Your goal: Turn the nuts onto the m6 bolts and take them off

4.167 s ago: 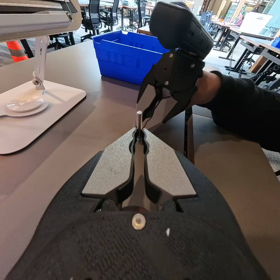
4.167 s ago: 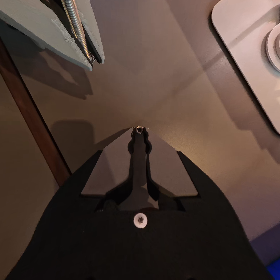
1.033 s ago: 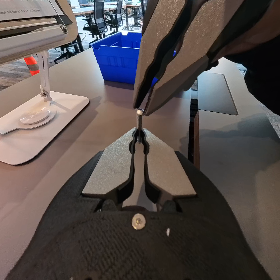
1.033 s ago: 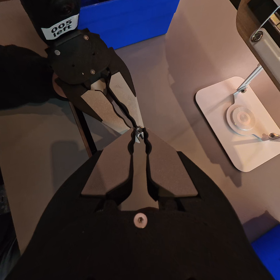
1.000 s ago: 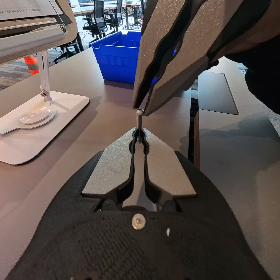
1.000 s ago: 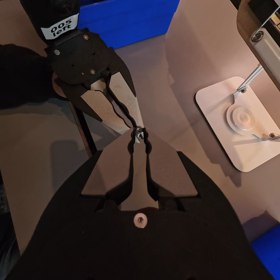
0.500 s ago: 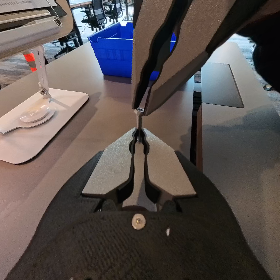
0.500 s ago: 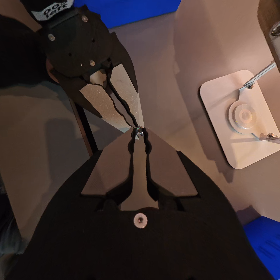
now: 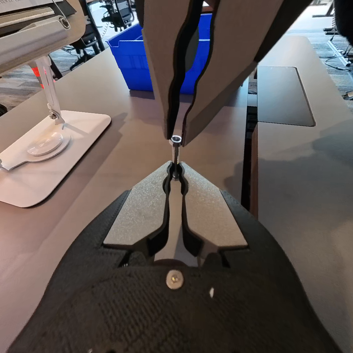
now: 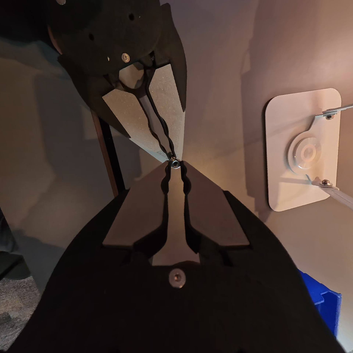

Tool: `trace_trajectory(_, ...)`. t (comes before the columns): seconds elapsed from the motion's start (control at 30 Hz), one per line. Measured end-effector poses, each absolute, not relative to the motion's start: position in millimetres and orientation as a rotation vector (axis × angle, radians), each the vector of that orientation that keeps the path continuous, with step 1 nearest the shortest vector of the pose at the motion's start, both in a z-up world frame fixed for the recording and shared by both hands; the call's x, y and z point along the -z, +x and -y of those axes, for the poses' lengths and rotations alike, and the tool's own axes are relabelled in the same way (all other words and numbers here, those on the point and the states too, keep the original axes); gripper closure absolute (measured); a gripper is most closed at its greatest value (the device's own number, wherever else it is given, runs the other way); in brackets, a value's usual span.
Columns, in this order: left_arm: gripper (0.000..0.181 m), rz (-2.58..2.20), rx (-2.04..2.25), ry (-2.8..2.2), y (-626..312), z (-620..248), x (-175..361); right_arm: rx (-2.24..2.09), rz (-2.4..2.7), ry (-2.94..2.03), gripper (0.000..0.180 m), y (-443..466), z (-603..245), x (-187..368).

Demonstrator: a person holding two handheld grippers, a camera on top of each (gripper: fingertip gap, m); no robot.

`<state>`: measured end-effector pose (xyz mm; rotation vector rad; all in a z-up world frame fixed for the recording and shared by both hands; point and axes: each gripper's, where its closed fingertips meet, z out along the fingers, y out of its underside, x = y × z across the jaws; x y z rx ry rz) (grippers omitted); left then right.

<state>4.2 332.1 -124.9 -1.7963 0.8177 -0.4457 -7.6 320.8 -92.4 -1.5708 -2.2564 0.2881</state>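
worktop (image 9: 286, 191): bare beneath, clear room for both tools
left gripper (image 9: 174, 168): fingers clamped on bolt (image 9: 175, 154), upright, steady for threading
right gripper (image 10: 174, 168): fingers pinching nut (image 10: 175, 163) at bolt tip, aligning

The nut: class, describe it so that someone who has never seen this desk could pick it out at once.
Start at the blue bin at the far side of the grey desk, then come nearer to the two hand-held grippers meeting tip to tip. The nut is the small silver ring pinched in the upper, right hand-held gripper; unlike the thin threaded bolt below it, it is short and has a hole.
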Motion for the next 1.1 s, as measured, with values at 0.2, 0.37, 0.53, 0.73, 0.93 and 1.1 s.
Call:
trace_trajectory(0.2,0.179,-0.812,0.421,-1.803,3.3,-334.0,126.4,-0.377,2.214,-1.666,0.173,-7.7,-322.9,94.3)
trace_trajectory(0.37,0.179,-0.792,0.411,-1.817,1.5,-336.1,127.1,-0.437,2.153,-1.784,0.173,-9.7,-325.0,94.6)
trace_trajectory(0.53,0.179,-0.775,0.429,-1.820,0.4,-336.8,125.9,-0.440,2.145,-1.863,0.173,-11.2,-325.9,93.8)
trace_trajectory(0.73,0.179,-0.752,0.448,-1.837,-0.6,-338.3,127.8,-0.412,2.139,-1.868,0.172,-12.8,-328.0,95.5)
trace_trajectory(0.93,0.179,-0.744,0.461,-1.833,-1.3,-338.3,126.2,-0.436,2.131,-1.862,0.173,-14.0,-328.0,94.0)
trace_trajectory(1.1,0.179,-0.743,0.460,-1.832,-1.8,-338.6,126.2,-0.441,2.133,-1.847,0.173,-13.4,-328.0,93.8)
